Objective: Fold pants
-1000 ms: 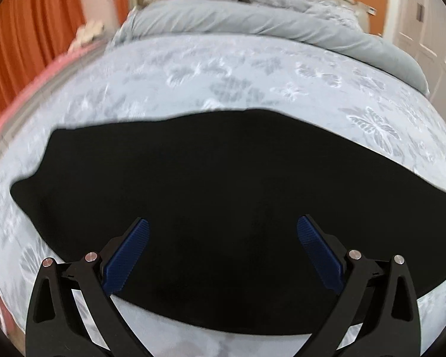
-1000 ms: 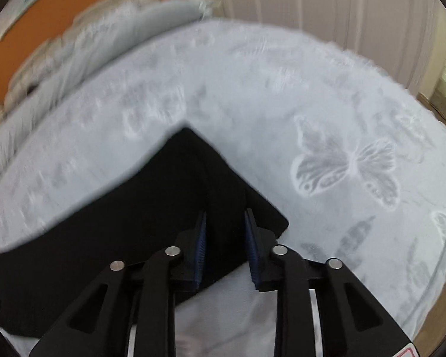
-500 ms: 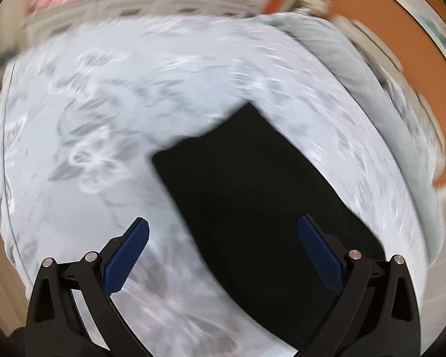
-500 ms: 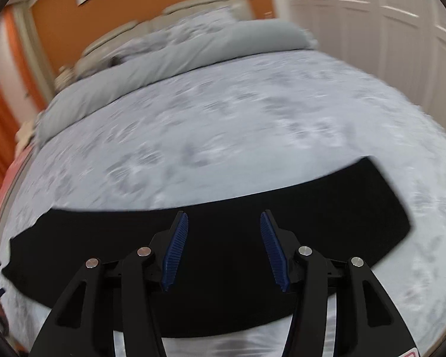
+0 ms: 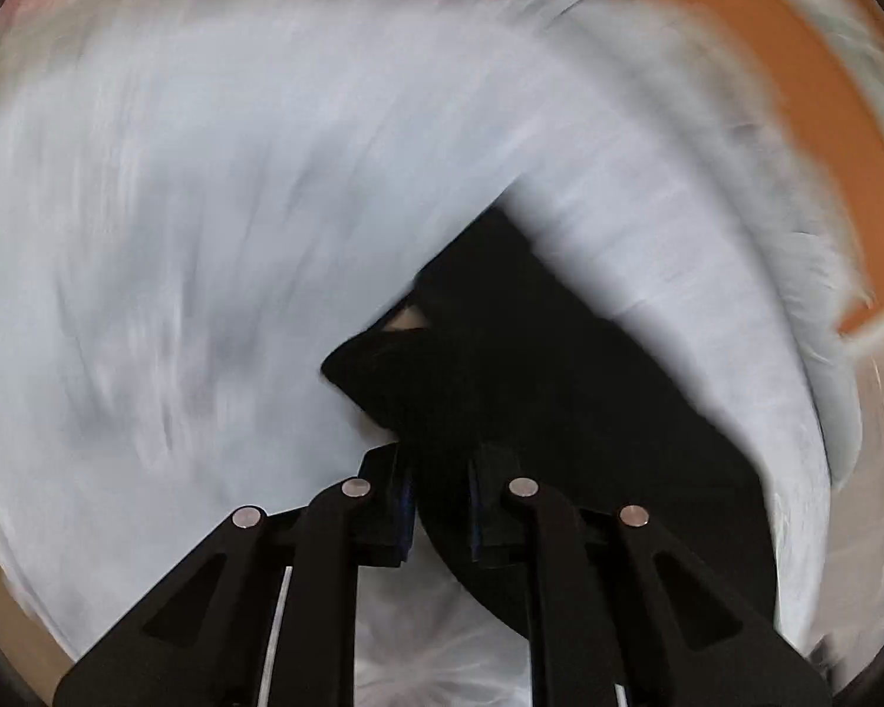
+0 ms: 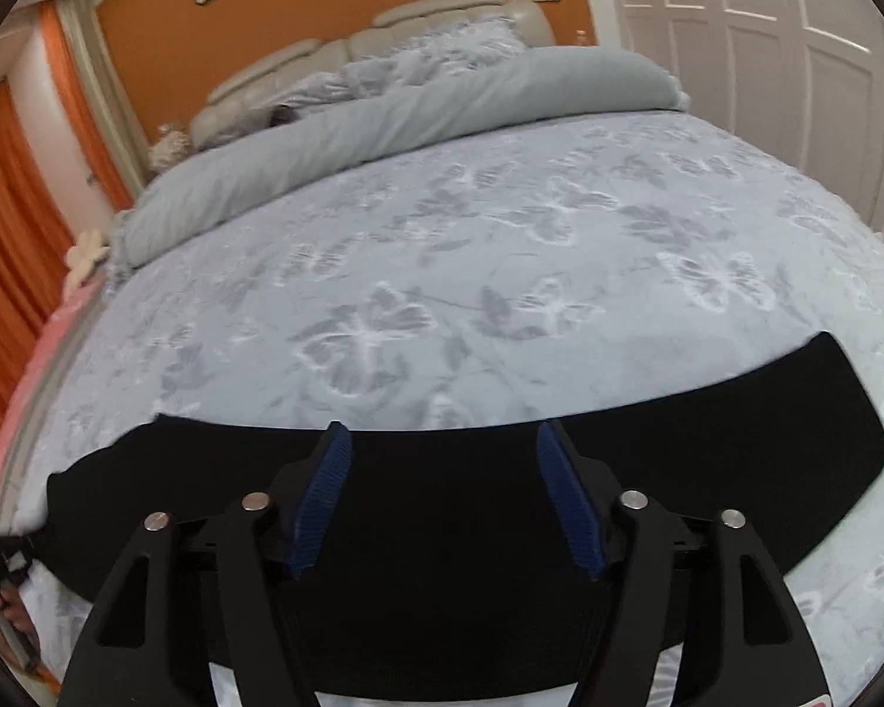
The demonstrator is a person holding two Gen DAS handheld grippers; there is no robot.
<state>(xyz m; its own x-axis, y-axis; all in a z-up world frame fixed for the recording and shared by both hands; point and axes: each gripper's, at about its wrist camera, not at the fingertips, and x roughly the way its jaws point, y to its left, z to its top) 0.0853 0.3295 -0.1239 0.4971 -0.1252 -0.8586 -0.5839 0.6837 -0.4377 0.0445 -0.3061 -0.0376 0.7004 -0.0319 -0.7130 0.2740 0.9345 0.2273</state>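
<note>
Black pants [image 6: 736,471] lie as one long folded strip across the near part of the bed. In the blurred left wrist view my left gripper [image 5: 439,471] is shut on one end of the pants [image 5: 560,389], and the cloth bunches up just past its fingertips. My right gripper [image 6: 442,471] hovers over the middle of the strip. Its jaws are opening, its blue pads [image 6: 324,483] stand apart, and they press on nothing. At the far left edge of the right wrist view, part of a hand [image 6: 6,607] shows by the strip's left end.
A butterfly-print bedcover [image 6: 501,271] lies under the pants. A rolled grey duvet [image 6: 383,118] and a headboard sit at the far end. White wardrobe doors [image 6: 795,59] stand to the right and orange curtains [image 6: 6,235] to the left.
My left gripper swung from over the pants' middle to one end and shut on the cloth. My right gripper left the other end, drew back over the middle, and its jaws widened.
</note>
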